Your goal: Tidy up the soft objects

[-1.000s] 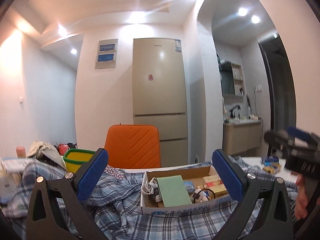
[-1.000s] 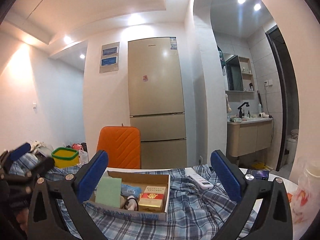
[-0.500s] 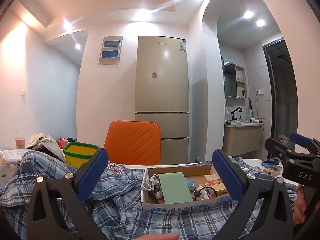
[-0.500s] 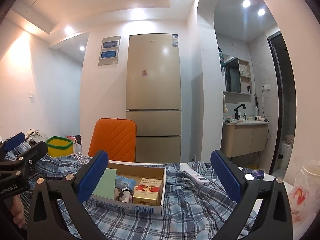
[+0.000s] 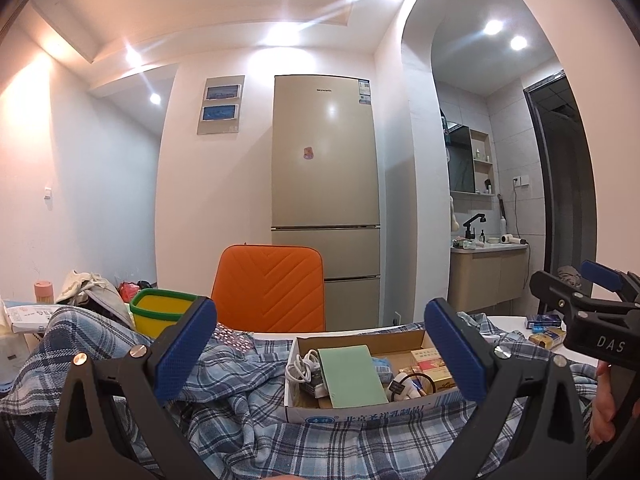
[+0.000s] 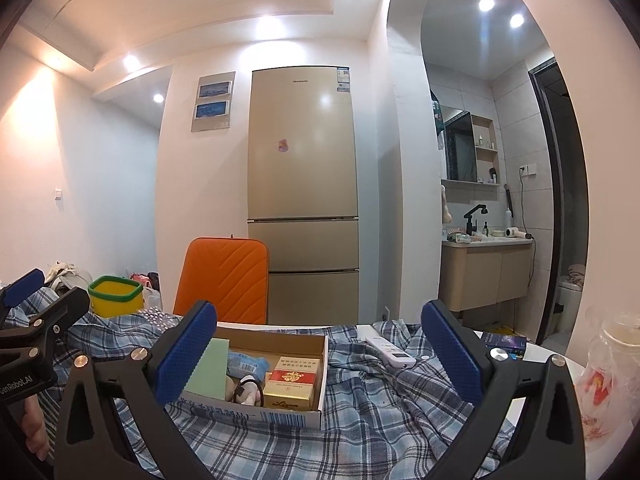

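A blue plaid shirt (image 5: 224, 396) (image 6: 372, 408) lies rumpled across the white table. On top of it sits an open cardboard box (image 5: 360, 412) (image 6: 256, 410) holding a green pad, cables and cigarette packs. My left gripper (image 5: 320, 348) hovers above the shirt, open, nothing between its blue pads. My right gripper (image 6: 318, 346) is open too, above the box and shirt, holding nothing. Each gripper shows at the edge of the other's view, held by a hand.
An orange chair (image 5: 268, 288) stands behind the table, a yellow-green bin (image 5: 162, 314) and a cloth pile at the left. A white remote (image 6: 390, 350) lies on the shirt. A plastic cup (image 6: 612, 364) stands at the right edge. Small packs (image 5: 544, 326) lie far right.
Both grippers have tilted upward and shifted slightly, showing more ceiling. The right gripper sits lower and nearer in the left view. Both stay open.
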Demonstrator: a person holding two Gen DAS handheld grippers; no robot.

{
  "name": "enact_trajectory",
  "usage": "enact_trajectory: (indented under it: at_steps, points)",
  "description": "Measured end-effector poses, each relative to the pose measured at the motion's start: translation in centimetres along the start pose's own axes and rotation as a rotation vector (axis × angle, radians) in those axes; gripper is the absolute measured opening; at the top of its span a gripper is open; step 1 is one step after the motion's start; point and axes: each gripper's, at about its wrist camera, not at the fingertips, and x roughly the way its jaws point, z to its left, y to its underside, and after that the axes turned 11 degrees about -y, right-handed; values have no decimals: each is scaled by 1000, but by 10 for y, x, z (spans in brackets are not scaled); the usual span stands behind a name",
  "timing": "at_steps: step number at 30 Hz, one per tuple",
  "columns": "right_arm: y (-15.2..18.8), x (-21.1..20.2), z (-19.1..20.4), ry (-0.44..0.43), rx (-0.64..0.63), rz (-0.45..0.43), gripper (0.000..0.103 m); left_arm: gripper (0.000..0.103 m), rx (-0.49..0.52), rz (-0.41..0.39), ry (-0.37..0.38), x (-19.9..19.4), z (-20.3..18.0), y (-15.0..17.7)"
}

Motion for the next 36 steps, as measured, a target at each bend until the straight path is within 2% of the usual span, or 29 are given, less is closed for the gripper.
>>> enact_trajectory:
  at_steps: [36]
  points:
    - [2,3,1,3,16,12,103,103,12,3,-3,1,3,3]
